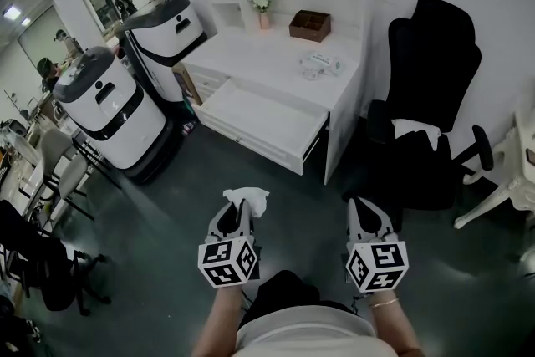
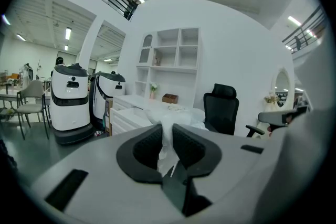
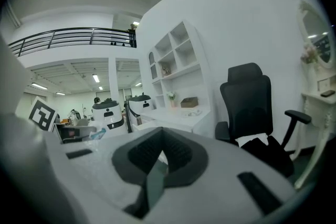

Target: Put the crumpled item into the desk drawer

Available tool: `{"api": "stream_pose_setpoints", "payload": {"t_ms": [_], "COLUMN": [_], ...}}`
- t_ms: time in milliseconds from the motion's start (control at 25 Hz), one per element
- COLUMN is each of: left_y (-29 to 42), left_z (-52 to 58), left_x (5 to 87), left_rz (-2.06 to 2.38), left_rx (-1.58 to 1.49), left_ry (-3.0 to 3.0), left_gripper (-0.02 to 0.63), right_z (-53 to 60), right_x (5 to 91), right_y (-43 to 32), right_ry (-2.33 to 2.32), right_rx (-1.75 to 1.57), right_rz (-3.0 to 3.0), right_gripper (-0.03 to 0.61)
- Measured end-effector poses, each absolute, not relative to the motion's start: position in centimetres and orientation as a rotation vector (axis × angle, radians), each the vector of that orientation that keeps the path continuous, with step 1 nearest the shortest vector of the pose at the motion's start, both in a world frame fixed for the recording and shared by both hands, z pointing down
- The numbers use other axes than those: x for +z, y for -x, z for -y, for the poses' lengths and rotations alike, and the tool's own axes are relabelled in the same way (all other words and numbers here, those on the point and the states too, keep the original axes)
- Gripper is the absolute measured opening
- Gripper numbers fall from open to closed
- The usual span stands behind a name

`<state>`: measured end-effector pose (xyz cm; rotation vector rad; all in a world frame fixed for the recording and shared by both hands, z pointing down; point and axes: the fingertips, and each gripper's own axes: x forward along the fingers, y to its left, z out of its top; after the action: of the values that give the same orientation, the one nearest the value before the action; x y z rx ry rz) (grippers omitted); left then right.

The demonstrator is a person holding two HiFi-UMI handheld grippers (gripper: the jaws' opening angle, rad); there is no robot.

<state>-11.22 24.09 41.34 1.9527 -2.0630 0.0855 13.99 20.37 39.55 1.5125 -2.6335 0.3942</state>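
Mid-carry: left gripper (image 1: 238, 206) clamps crumpled white tissue (image 1: 248, 196), right gripper (image 1: 364, 208) closed empty; next, reach open white desk drawer (image 1: 259, 123) at twelve o'clock.

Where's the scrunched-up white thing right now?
The crumpled item is low, left of centre in the head view, pinched in the left gripper above the floor, short of the open desk drawer.
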Motion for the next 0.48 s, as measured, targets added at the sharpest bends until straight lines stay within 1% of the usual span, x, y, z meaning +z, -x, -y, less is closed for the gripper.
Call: {"api": "stream_pose_setpoints", "payload": {"t_ms": [320, 480], "left_y": [10.9, 11.4], "left_z": [-22.5, -20.9], "left_x": [41.3, 41.3], "left_rz": [2.064, 2.065], "left_rx": [0.11, 0.119], "left_ry": [-1.96, -1.978], "left_gripper": [0.055, 0.055], "right_z": [-18.8, -17.5], "right_x": [40.1, 40.6], "right_y": [-14.8, -13.9], "right_ry": [-1.516, -1.516], "right_rx": [0.43, 0.438], "right_rz": [2.625, 2.62], "right_gripper": [0.002, 0.002]}}
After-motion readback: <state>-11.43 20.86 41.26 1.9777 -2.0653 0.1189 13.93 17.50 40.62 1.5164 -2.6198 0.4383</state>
